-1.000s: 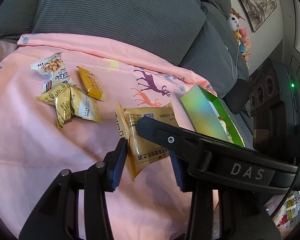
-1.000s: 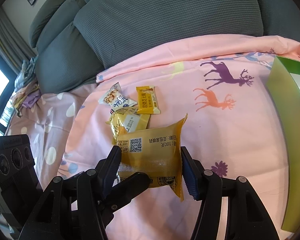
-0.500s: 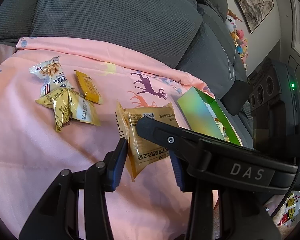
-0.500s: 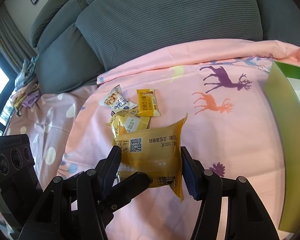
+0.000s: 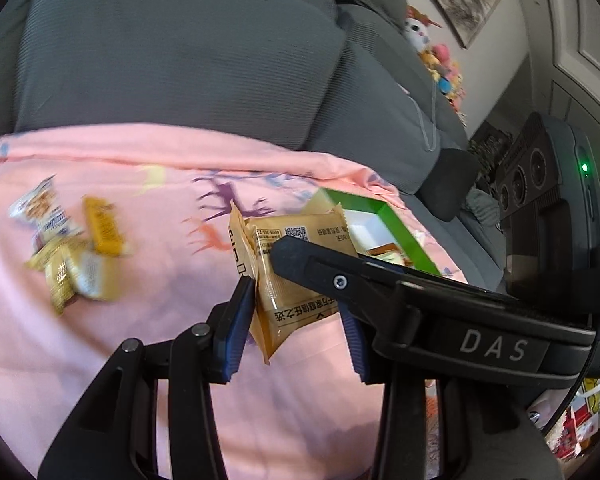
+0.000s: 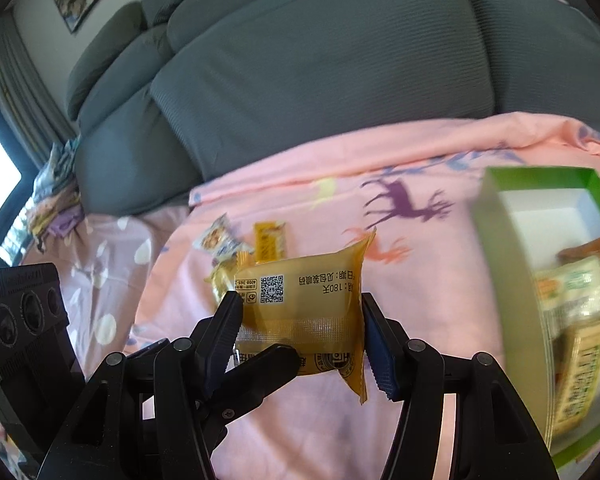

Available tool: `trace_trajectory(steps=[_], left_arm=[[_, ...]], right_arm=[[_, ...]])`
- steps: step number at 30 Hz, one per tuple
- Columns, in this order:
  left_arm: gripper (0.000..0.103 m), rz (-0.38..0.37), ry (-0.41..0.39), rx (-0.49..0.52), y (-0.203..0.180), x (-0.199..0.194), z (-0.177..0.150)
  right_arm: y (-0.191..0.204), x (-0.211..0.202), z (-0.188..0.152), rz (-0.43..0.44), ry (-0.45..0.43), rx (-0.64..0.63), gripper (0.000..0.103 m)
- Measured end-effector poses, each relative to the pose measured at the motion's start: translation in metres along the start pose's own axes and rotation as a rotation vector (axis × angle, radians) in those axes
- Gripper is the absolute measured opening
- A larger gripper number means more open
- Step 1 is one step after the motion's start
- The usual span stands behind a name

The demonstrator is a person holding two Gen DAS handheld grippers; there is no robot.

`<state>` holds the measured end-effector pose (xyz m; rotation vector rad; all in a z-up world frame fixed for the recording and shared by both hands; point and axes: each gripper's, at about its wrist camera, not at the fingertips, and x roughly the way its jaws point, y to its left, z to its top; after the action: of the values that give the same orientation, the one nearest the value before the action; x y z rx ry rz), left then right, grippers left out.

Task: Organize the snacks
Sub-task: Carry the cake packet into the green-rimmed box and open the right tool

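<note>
Yellow snack pack (image 6: 300,312) is pinched by both grippers: right gripper (image 6: 300,334) clamps its sides, left gripper (image 5: 292,320) grips its edge. Pack is up off the pink sheet (image 5: 100,360), near the green box (image 6: 504,264). Other snacks (image 5: 72,256) lie well apart, blurred.

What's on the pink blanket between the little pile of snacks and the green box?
In the right wrist view, only the deer prints of the pink blanket lie between the snack pile and the green box; the held yellow packet hangs in front.
</note>
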<state>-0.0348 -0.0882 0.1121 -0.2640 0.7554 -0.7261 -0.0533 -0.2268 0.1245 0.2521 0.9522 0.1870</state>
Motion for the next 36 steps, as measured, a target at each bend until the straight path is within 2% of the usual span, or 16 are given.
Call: trace_trajectory(steps=[8, 15, 22, 30, 34, 36], left_arm=[[0.041, -0.055, 0.031, 0.086, -0.051, 0.039, 0.014], [0.041, -0.063, 0.093, 0.096, -0.075, 0.078, 0.014], [0.040, -0.088, 0.142, 0.150, -0.105, 0.111, 0.019], [0.041, -0.118, 0.223, 0.183, -0.130, 0.151, 0.013], [0.050, -0.096, 0.238, 0.200, -0.134, 0.165, 0.005], [0.055, -0.107, 0.245, 0.179, -0.130, 0.165, 0.005]], right_arm=[[-0.054, -0.040, 0.007, -0.042, -0.087, 0.092, 0.061], [-0.100, -0.047, 0.004, -0.046, -0.084, 0.205, 0.061], [-0.141, -0.060, -0.002, -0.050, -0.128, 0.337, 0.061], [-0.191, -0.070, -0.014, -0.090, -0.147, 0.510, 0.061], [-0.205, -0.067, -0.017, -0.118, -0.134, 0.575, 0.061], [-0.209, -0.071, -0.018, -0.144, -0.166, 0.600, 0.061]])
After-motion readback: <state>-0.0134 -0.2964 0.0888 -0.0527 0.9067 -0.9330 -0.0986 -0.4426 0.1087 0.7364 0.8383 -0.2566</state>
